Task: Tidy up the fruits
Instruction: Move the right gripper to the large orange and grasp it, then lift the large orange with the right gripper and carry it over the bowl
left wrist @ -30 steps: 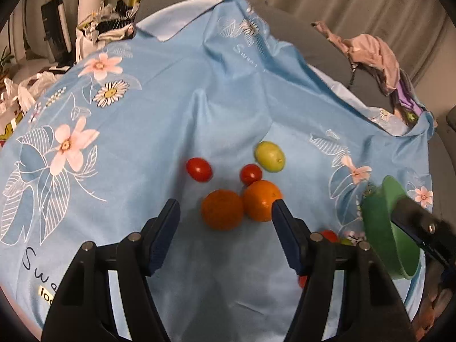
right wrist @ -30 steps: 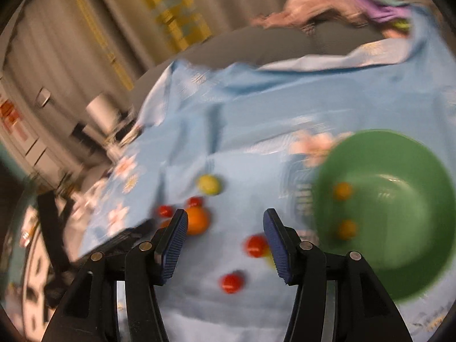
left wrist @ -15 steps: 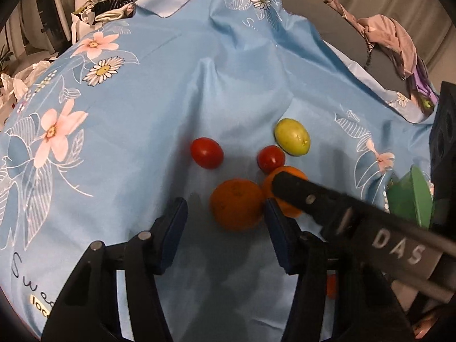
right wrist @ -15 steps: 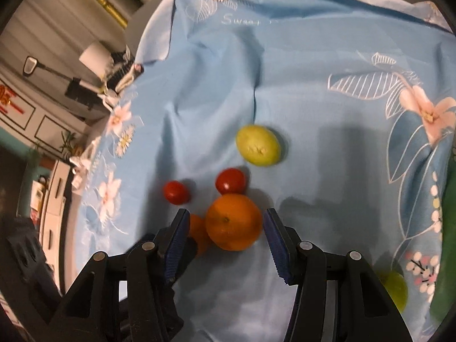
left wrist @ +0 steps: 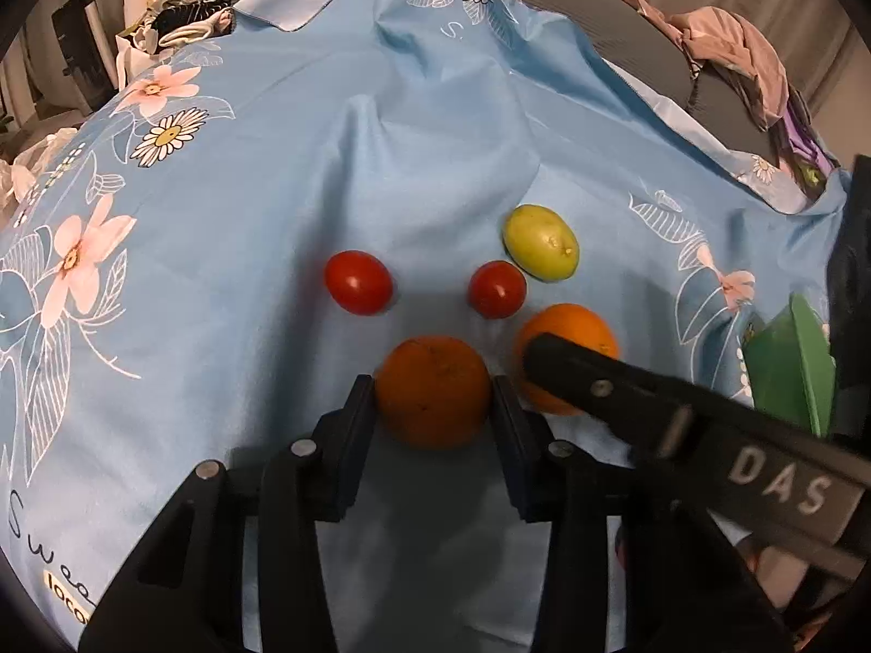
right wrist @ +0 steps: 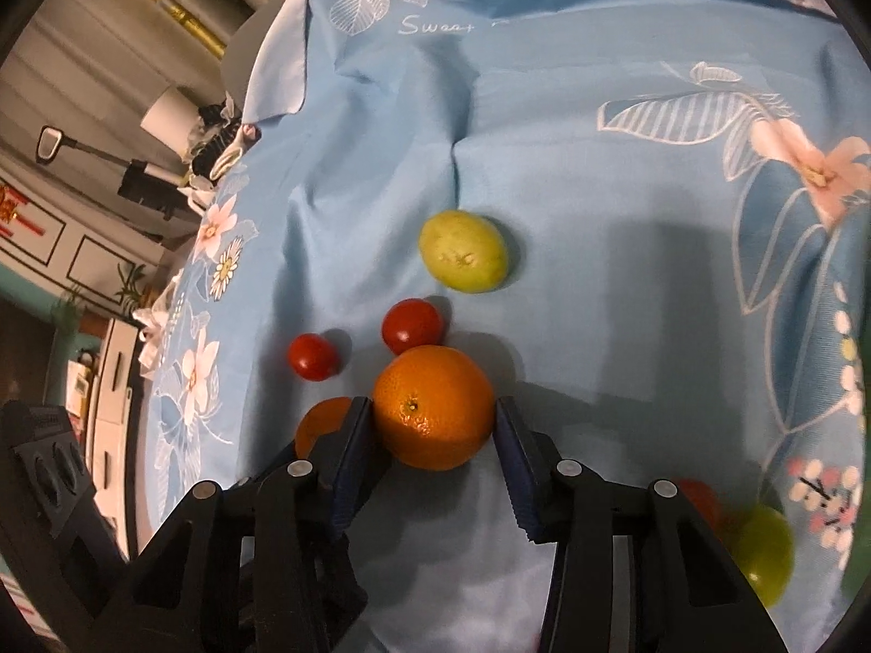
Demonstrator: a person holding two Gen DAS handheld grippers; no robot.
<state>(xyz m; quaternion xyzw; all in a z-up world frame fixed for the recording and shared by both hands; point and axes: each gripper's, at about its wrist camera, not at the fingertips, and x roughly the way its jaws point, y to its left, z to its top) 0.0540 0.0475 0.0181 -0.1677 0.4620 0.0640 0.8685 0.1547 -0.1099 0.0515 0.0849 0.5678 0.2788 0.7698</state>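
Observation:
Two oranges lie side by side on the blue flowered cloth (left wrist: pixel 272 190). My left gripper (left wrist: pixel 434 400) is shut on the left orange (left wrist: pixel 433 389), its pads touching both sides. My right gripper (right wrist: pixel 434 424) is shut on the right orange (right wrist: pixel 434 405), which also shows in the left wrist view (left wrist: pixel 577 326) behind the right gripper's finger. Beyond them lie two red tomatoes (left wrist: pixel 358 282) (left wrist: pixel 497 289) and a yellow-green fruit (left wrist: pixel 540 248). The green bowl (left wrist: pixel 789 364) stands at the right.
A red tomato (right wrist: pixel 699 498) and a green fruit (right wrist: pixel 765 549) lie at the right gripper's lower right. Crumpled clothes (left wrist: pixel 735 54) sit at the far right. Bags and a dark box (left wrist: pixel 81 60) stand past the cloth's far left edge.
Both grippers have moved forward and down onto the oranges and closed on them. The right gripper swung from the bowl to the fruit cluster.

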